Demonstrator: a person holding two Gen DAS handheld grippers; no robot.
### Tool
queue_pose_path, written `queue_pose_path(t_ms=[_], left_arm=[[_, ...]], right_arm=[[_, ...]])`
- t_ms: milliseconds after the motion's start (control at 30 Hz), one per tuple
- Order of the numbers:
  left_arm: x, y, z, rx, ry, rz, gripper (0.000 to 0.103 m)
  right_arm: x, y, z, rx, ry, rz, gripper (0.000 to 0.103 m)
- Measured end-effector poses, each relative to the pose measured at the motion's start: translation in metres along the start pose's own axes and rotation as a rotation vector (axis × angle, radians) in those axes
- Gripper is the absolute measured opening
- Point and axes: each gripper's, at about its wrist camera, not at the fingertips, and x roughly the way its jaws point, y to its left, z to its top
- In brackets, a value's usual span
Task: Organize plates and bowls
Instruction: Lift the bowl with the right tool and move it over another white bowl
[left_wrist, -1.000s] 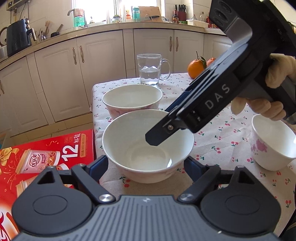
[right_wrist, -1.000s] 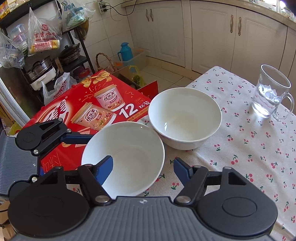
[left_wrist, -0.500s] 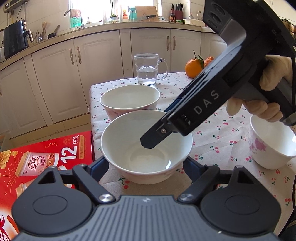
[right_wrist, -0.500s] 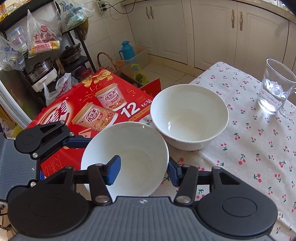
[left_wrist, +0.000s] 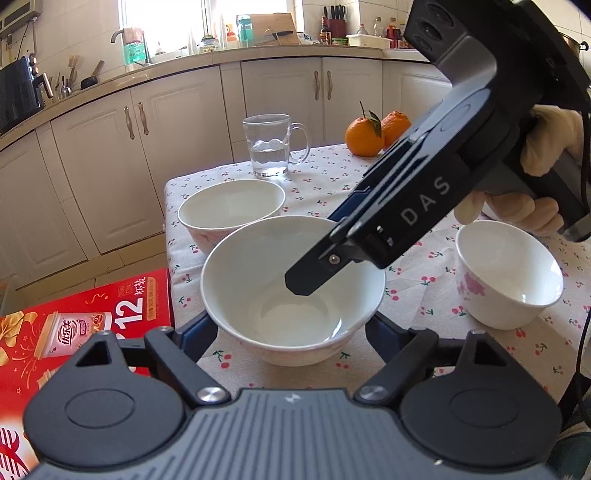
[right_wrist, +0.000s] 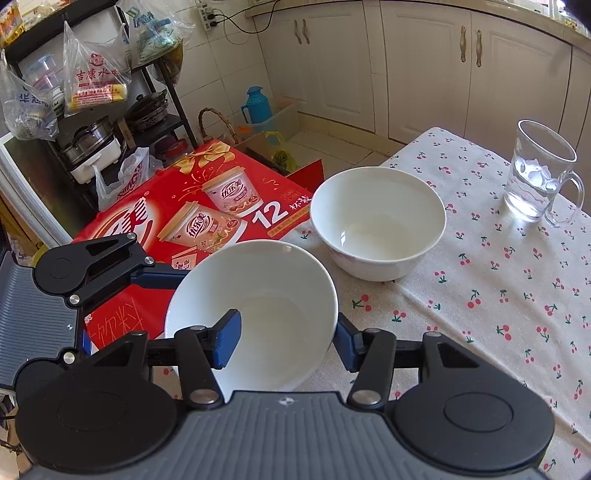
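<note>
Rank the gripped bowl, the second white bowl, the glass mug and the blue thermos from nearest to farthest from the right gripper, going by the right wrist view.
1. Gripped bowl: its rim sits between the right gripper fingers.
2. Second white bowl: just beyond, on the tablecloth.
3. Glass mug: far right of the table.
4. Blue thermos: on the floor by the cabinets.

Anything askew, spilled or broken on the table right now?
Only the near bowl: it looks tilted at the table corner, its wall pinched by the right gripper, one finger inside. Nothing spilled or broken; the glass mug stands upright.
</note>
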Motion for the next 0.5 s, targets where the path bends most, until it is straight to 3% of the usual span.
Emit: queue_pose_path(t_ms=[500], left_arm=[[-0.042,-0.051,0.006,0.072,-0.023,-0.027,0.087]], right_arm=[[-0.064,0.015,-0.045,-0.012,-0.054,0.010,0.059]])
